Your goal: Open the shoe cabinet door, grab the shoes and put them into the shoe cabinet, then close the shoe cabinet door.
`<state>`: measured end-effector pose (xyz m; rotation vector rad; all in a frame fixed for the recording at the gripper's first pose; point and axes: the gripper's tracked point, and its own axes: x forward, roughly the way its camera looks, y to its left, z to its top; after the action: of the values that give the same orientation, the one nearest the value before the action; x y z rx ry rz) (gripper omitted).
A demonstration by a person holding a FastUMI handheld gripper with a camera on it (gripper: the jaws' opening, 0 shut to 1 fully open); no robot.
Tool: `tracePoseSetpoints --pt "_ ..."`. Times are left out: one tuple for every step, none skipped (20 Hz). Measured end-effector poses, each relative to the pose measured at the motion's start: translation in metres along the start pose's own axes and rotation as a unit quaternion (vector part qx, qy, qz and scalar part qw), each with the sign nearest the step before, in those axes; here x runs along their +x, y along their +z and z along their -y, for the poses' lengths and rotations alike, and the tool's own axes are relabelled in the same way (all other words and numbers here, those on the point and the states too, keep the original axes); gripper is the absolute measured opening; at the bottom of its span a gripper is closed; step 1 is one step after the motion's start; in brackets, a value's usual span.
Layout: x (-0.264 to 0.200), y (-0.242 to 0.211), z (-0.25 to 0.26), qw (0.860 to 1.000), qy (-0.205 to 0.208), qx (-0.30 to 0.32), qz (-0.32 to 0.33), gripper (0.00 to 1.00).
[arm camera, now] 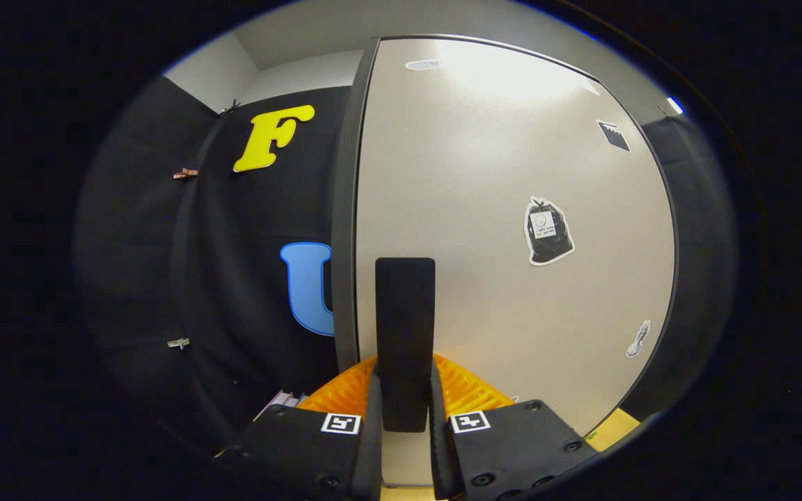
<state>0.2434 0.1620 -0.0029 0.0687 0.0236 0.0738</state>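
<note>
One handle (405,341), a dark vertical bar with its long axis running twelve to six o'clock, sits clamped between the gripper (405,417) fingers on the shoe cabinet door (512,209). The door-opening step looks to be in hand; next, swing it outward about the edge opposite the handle

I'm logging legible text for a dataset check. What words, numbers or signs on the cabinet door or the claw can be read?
None can be read.
Bag-shaped sticker on cabinet door: small print, too blurred.
Dark sticker, upper door: nothing legible.
Oval sticker, door top: blurred.
Square markers on the claw, shut on the handle: patterns, no words.
</note>
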Motion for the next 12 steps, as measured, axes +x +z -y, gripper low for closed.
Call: tracePoseSetpoints --pt "-0.004 0.001 0.0 1.0 -0.001 0.003 -0.003 0.32" --pt "-0.003 0.0 -0.001 1.0 0.003 0.0 -0.005 0.25" --pt "-0.006 0.0 -0.001 1.0 0.01 -0.001 -0.007 0.25" --pt "-0.011 0.0 -0.002 1.0 0.019 0.001 -0.01 0.25" --pt "-0.017 0.0 -0.003 1.0 0.026 0.001 -0.013 0.25" --pt "-0.026 0.0 -0.003 0.999 0.033 0.001 -0.014 0.25" --pt "-0.037 0.0 -0.002 0.999 0.04 0.001 -0.014 0.25" --pt "-0.048 0.0 0.0 0.999 0.046 0.002 -0.013 0.25" --pt "-0.061 0.001 0.003 0.999 0.053 0.004 -0.013 0.25" --pt "-0.073 0.002 0.006 0.998 0.06 0.003 -0.011 0.25" --pt "-0.088 0.003 0.011 0.998 0.067 0.004 -0.01 0.25" --pt "-0.098 0.002 0.012 0.997 0.074 0.007 -0.011 0.25"
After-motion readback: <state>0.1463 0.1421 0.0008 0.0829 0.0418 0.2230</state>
